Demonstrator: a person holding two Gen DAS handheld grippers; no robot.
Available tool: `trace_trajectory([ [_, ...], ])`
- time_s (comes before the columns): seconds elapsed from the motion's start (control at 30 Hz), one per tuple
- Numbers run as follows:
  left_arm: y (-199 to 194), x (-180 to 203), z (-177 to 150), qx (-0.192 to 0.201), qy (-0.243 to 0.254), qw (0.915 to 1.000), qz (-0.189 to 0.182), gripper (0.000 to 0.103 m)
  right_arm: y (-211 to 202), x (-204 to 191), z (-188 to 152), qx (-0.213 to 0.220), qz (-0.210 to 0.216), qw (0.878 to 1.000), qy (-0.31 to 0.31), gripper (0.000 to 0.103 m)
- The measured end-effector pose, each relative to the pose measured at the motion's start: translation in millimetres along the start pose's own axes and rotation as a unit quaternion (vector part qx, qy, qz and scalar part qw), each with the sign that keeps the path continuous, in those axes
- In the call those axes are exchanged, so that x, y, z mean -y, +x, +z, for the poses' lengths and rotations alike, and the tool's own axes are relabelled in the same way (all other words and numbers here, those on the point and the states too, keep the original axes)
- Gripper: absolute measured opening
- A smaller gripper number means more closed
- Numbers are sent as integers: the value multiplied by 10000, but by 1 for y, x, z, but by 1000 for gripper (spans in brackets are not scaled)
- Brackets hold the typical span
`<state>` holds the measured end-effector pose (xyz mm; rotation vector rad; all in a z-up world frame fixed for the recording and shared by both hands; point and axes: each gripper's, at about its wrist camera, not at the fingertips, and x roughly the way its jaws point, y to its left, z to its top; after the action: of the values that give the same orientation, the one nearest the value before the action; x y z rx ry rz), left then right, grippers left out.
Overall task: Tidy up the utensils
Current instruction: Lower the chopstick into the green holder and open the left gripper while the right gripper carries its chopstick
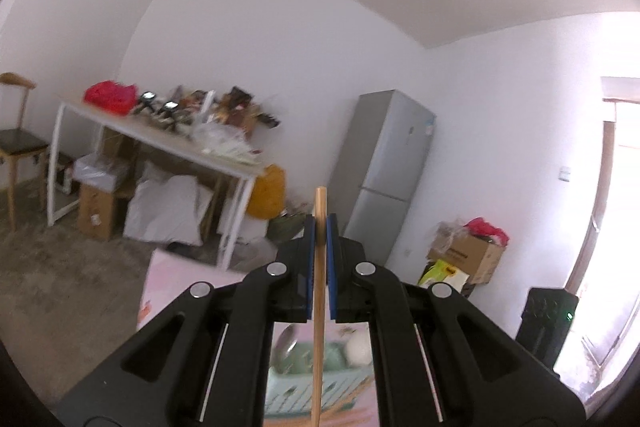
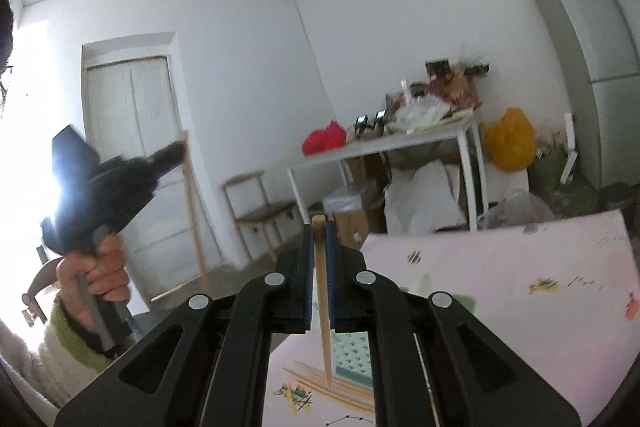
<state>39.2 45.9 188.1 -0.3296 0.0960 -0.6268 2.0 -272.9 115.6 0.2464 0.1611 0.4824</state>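
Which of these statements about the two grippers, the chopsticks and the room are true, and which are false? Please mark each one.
1. The left gripper is shut on a wooden chopstick. True.
2. The right gripper is empty. False: it is shut on a chopstick too.
3. A mint-green basket shows below the left gripper. True.
4. The refrigerator has its door open. False: both doors are closed.
5. More chopsticks lie on the pink tablecloth. True.
6. The bag beside the white table is blue. False: it is yellow.
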Motion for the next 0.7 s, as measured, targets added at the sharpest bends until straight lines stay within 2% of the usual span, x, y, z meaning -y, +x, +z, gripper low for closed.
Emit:
trace_trajectory([
  [0.23,65,14,16,94,-6,9998,-180,4,-39,15,19,362,-195,9991,-40,5],
  [0.33,85,14,12,138,0,9998,-127,4,-49,22,22,405,-262,9988,-24,5],
  [0.53,125,-1,-17,49,-337,9994,-7,4,-57,36,22,341,-332,9988,113,5],
  [0.7,139,-7,-52,-109,-322,9991,247,4,-54,47,19,222,-334,9989,250,3],
])
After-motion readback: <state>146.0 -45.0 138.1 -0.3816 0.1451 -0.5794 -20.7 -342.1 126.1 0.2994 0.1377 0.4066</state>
